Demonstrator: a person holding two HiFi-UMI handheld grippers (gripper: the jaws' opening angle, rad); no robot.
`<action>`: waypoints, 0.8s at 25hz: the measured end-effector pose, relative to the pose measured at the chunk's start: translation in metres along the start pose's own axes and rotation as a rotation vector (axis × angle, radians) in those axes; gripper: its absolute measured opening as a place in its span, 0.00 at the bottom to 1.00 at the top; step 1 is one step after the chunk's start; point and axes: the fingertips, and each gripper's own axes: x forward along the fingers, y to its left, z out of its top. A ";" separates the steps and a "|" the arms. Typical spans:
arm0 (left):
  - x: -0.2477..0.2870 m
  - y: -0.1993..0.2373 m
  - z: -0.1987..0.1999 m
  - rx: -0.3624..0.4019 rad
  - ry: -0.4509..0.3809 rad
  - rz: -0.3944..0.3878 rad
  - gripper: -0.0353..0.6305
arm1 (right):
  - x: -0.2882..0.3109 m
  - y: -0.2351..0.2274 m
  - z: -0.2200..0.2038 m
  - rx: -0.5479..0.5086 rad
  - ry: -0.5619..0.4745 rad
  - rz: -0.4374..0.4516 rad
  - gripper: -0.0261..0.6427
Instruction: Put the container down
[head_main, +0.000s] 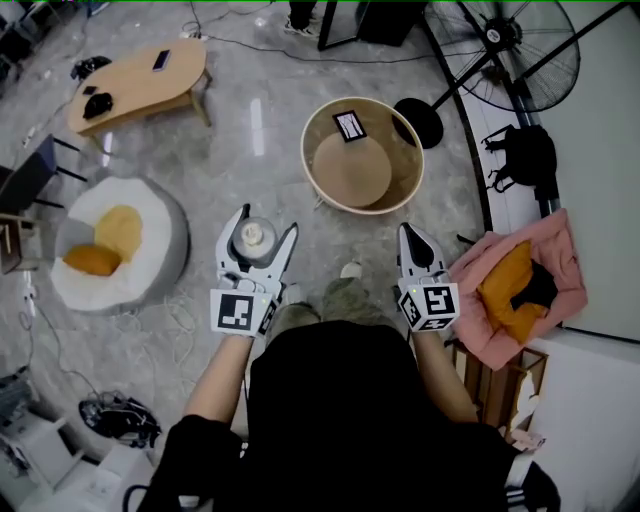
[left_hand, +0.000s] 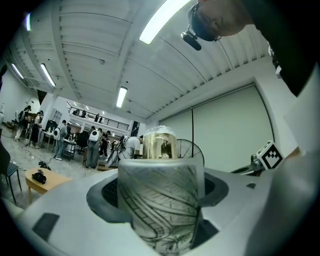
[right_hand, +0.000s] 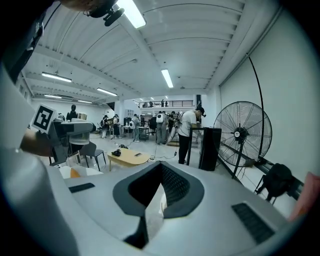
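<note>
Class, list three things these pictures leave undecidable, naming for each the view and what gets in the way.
1. What is inside the container held in the left tool: in the left gripper view, its patterned wall blocks sight.
2. The print on the card in the round tub: too small in the head view.
3. What the dark items on the wooden table are: too small in the head view.

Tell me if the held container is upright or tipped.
Upright: the head view looks down onto the container's round top, clamped in the left gripper.
</note>
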 end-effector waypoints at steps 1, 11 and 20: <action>0.004 0.001 -0.001 0.002 0.010 0.007 0.58 | 0.003 -0.002 -0.001 0.002 0.002 0.000 0.07; 0.048 0.011 -0.016 0.001 0.027 0.015 0.58 | 0.047 -0.031 -0.007 0.024 0.003 0.018 0.07; 0.143 0.020 -0.044 0.021 0.062 0.057 0.58 | 0.121 -0.117 -0.006 0.020 0.009 -0.021 0.07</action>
